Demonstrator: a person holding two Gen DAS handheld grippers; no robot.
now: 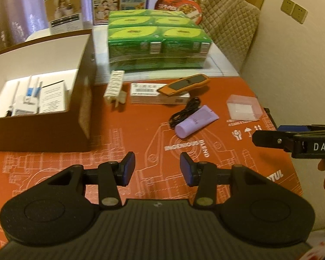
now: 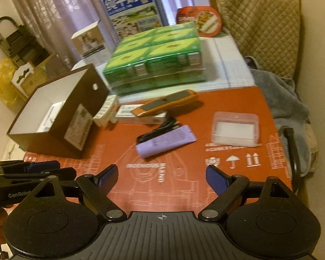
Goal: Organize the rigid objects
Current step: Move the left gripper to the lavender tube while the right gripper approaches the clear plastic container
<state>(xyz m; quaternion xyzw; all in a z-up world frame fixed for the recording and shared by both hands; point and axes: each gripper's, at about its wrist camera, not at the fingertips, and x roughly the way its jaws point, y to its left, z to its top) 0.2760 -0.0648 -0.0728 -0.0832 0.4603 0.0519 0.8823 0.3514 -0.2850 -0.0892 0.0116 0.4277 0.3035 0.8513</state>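
On the red mat (image 1: pixel 140 143) lie a purple tube (image 1: pixel 196 121) over a black cable (image 1: pixel 185 111), an orange and grey tool (image 1: pixel 184 84) on a white flat box (image 1: pixel 158 96), a white strip-shaped item (image 1: pixel 114 84) and a clear plastic case (image 1: pixel 243 108). An open brown box (image 1: pixel 43 99) stands at the left with white items inside. My left gripper (image 1: pixel 157 169) is open and empty, low over the mat's near side. My right gripper (image 2: pixel 161 178) is open and empty, near the purple tube (image 2: pixel 165 140) and the clear case (image 2: pixel 236 129). The brown box (image 2: pixel 60 117) also shows in the right wrist view.
A wrapped pack of green cartons (image 1: pixel 156 41) stands behind the mat, with a milk carton box (image 1: pixel 119 0), a small white box (image 1: pixel 64 10) and a red packet (image 1: pixel 179 5) further back. A quilted chair (image 1: pixel 227 30) stands at the right; grey cloth (image 2: pixel 279 93) lies beside the table.
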